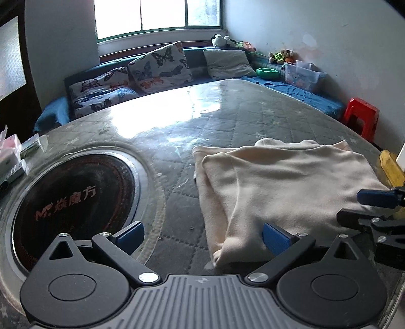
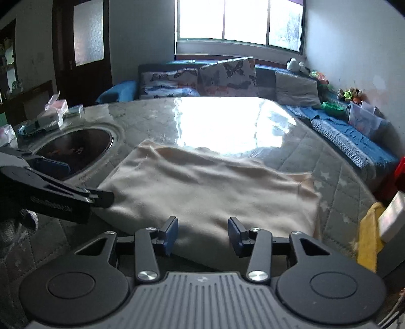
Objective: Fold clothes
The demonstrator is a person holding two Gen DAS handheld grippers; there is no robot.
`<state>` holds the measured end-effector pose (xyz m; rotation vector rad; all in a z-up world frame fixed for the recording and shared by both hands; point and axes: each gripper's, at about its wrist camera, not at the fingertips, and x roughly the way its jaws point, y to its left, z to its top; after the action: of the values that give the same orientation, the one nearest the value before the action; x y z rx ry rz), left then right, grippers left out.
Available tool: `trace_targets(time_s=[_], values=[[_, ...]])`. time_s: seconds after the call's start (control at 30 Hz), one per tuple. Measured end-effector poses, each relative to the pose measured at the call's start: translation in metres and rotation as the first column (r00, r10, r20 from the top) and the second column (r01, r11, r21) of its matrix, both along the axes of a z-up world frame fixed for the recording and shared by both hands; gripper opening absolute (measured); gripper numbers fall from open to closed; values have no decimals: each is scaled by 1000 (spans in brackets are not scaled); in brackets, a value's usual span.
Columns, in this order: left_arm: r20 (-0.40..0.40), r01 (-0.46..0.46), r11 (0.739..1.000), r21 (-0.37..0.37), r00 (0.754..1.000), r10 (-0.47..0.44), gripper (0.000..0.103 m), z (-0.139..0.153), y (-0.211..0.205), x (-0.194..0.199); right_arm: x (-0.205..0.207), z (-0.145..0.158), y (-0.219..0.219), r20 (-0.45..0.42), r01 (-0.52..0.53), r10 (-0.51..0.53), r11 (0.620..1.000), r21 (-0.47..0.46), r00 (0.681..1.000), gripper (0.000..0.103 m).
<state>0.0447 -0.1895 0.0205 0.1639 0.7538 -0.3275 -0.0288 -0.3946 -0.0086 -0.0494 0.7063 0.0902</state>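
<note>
— Cream garment (image 2: 202, 187) lay folded flat on the quilted table cover (image 2: 336, 202), directly ahead of the right gripper (image 2: 202, 236) at 12 o'clock.
— And the grippers?
— Right gripper: spread apart, clasping nothing, pads (image 2: 172, 234) at the garment's near edge. Left gripper (image 1: 202, 239): also spread wide and unloaded, near corner of the cloth (image 1: 278, 182) between its pads (image 1: 276, 239).
— Farther out?
— Round black cooktop (image 1: 76, 200) sunk into the table at 10 o'clock of the left view, well apart from the garment. Small boxes (image 2: 53, 114) beyond it. Butterfly cushions (image 1: 159, 68) at 12, red stool (image 1: 360, 116) toward 2, window (image 2: 240, 20) farthest.
</note>
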Motion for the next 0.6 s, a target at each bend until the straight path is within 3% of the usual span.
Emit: trace_targets(time_s=[0.17, 0.43, 0.6], values=[[-2, -17, 1000, -12, 1000, 17, 101, 4, 10, -5, -5, -2, 11, 10, -24, 25, 998, -61, 1000, 48], [18, -85, 996, -39, 996, 85, 101, 15, 26, -3, -4, 0, 21, 25, -37, 38, 999, -33, 999, 49], [-31, -128, 992, -12, 991, 127, 101, 3, 34, 10, -12, 0, 24, 27, -51, 52, 998, -31, 998, 49]])
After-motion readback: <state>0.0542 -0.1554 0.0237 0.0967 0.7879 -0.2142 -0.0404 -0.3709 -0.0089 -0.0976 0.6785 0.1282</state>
